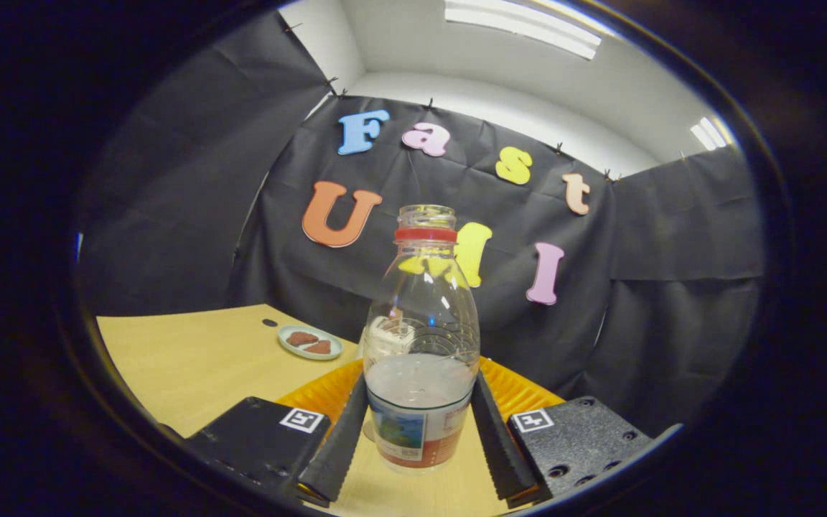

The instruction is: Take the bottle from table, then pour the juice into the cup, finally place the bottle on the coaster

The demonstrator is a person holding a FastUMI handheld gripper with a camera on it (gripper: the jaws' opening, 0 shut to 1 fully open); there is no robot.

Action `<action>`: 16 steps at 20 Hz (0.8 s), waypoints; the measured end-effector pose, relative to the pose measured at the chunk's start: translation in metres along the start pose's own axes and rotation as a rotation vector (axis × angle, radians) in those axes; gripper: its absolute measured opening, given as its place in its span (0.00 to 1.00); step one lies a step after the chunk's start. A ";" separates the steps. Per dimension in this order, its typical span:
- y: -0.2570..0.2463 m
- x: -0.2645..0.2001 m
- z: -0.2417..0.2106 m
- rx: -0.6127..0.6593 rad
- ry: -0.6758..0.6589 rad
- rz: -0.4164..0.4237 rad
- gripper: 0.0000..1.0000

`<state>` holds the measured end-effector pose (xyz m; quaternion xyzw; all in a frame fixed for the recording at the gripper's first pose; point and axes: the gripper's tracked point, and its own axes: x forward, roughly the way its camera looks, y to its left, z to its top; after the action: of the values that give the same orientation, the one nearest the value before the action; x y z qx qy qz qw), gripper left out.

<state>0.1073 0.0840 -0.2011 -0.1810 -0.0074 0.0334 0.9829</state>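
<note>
A clear plastic bottle (421,345) with a red neck ring and no cap stands upright between my fingers, about a third full of pale liquid. My gripper (421,380) is shut on its lower body at the label, with both fingers (342,441) pressed against its sides. Right behind the bottle lies an orange ribbed coaster (521,391), which shows on both sides of it. A clear cup (383,336) stands just beyond the bottle, seen mostly through it. I cannot tell whether the bottle's base touches the table.
The light wooden table (191,359) stretches away to the left. A small pale dish (309,342) with two brown pieces sits on it beyond the left finger. Black cloth walls close off the back and right.
</note>
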 end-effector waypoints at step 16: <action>0.019 0.117 -0.059 0.148 0.014 0.024 0.81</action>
<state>0.2243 0.0890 -0.2624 -0.1084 0.0040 0.0447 0.9931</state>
